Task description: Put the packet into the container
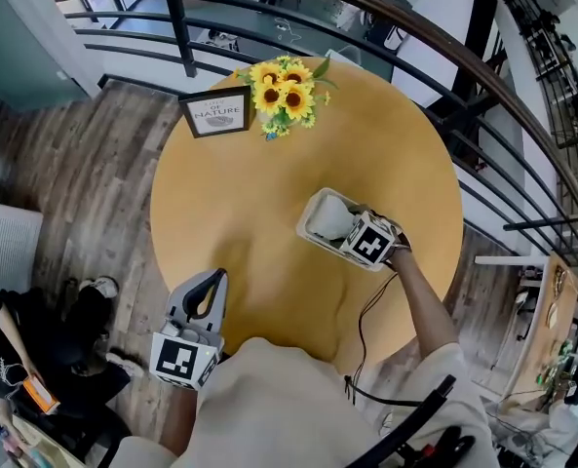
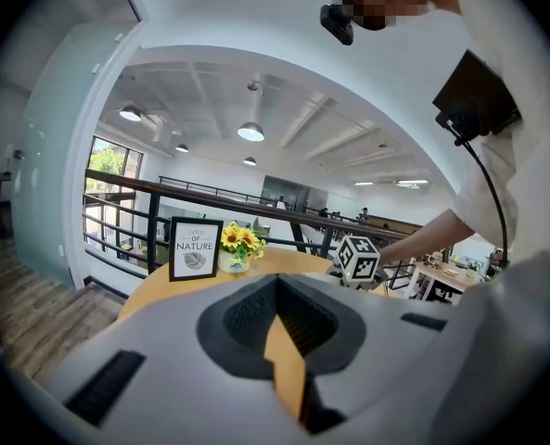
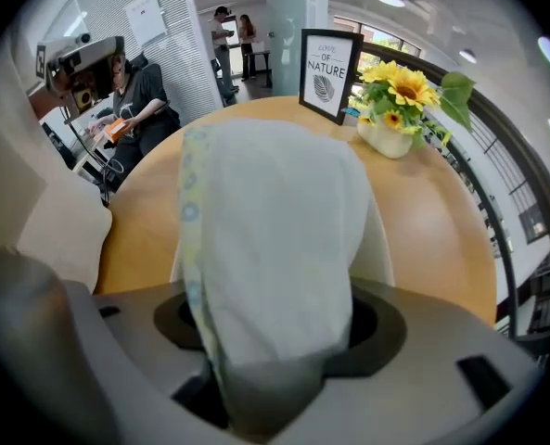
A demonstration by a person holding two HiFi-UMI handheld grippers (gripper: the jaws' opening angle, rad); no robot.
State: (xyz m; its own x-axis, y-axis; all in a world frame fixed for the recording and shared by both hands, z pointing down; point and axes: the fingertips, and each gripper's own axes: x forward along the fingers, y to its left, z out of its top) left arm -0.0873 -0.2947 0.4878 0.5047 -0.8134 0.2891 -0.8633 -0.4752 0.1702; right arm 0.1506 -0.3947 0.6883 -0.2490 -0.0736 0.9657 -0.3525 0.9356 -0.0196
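While clamped on a soft white packet (image 3: 270, 239), right gripper (image 1: 352, 232) pointing down, packet's end inside the white rectangular container (image 1: 308, 230) on the round wooden table (image 1: 269, 183); left gripper (image 1: 213, 283) jaws together, empty.

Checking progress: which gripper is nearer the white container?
Right. The right gripper hangs over the container with the packet; the left gripper is apart, at the table's near edge.

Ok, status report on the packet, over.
Right gripper shut on packet, over container. Left gripper shut, empty, near table edge. Nothing blocking.
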